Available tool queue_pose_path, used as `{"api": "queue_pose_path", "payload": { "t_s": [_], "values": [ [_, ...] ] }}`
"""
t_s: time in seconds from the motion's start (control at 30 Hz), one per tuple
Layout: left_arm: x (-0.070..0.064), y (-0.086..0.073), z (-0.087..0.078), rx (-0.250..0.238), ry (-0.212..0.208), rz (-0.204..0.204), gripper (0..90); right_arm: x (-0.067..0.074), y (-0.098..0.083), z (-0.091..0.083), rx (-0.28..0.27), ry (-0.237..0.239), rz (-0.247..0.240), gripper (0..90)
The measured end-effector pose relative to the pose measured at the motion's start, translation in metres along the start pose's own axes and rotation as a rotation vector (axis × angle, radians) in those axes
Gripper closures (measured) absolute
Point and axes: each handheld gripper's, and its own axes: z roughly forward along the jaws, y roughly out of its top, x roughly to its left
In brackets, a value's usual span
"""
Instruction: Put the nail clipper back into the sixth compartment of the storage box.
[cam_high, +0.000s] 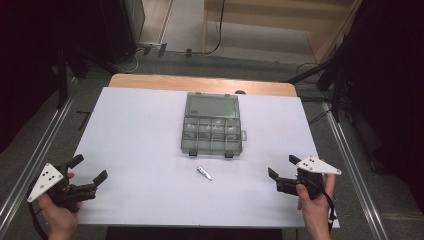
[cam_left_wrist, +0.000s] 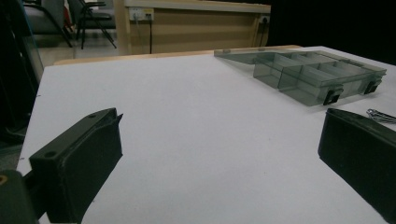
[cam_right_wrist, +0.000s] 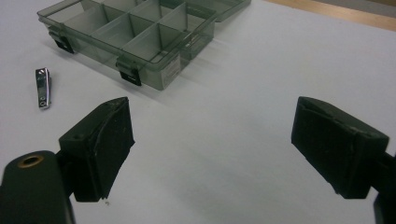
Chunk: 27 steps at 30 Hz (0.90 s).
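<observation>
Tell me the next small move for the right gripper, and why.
Probably move the right gripper toward the small shiny metal nail clipper to grasp it. Its jaws stand open and empty, and the clipper lies loose on the white table before the open grey plastic compartment box.

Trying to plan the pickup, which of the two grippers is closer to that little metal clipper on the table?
The right gripper. The metal clipper lies just in front of the open organizer box, right of the table's middle; the left gripper sits farther off at the table's left edge.
</observation>
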Motion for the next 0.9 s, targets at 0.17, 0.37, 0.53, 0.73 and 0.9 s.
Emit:
{"api": "queue_pose_path", "payload": {
  "t_s": [0.17, 0.37, 0.53, 0.73, 0.9],
  "values": [
    [0.0, 0.0, 0.0, 0.001, 0.0, 0.0, 0.0, 0.009, 0.013, 0.007, 0.027, 0.023, -0.033, 14.0],
    [-0.001, 0.0, 0.0, 0.0, -0.002, 0.001, 0.0, 0.016, 0.022, 0.014, 0.038, 0.044, -0.041, 14.1],
    [0.0, 0.0, 0.0, 0.001, -0.003, 0.006, 0.0, 0.024, 0.029, 0.022, 0.052, 0.065, -0.069, 14.2],
    [-0.001, 0.0, 0.0, 0.001, -0.003, 0.007, 0.0, 0.035, 0.04, 0.032, 0.088, 0.088, -0.094, 14.5],
    [-0.001, 0.0, 0.0, 0.0, -0.003, 0.006, 0.0, 0.045, 0.049, 0.042, 0.111, 0.108, -0.123, 14.6]
  ]
}}
